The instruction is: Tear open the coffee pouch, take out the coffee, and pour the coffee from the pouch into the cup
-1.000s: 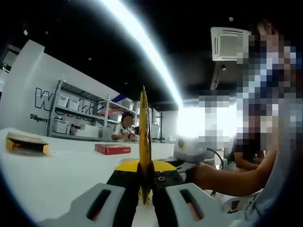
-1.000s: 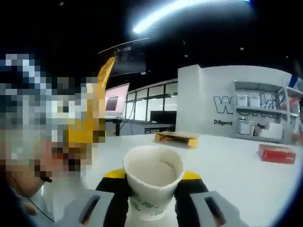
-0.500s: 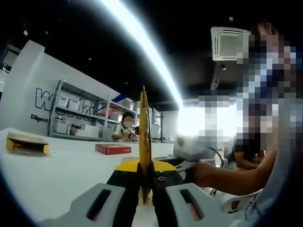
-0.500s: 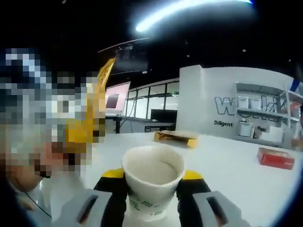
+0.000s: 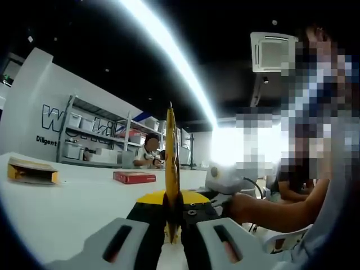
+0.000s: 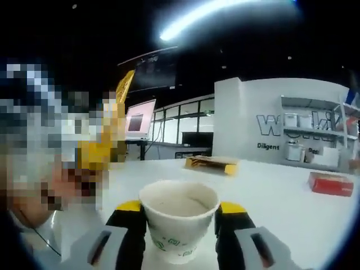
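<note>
white wall (image 6: 247, 118), shelves (image 5: 90, 138), ceiling light (image 5: 169, 50)

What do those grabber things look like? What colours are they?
Each gripper has two chunky light grey fingers with a dark slot on top, black inner parts and a yellow piece further along. The left gripper and the right gripper look alike. A light sleeve shows at the edge of the left gripper view.
</note>
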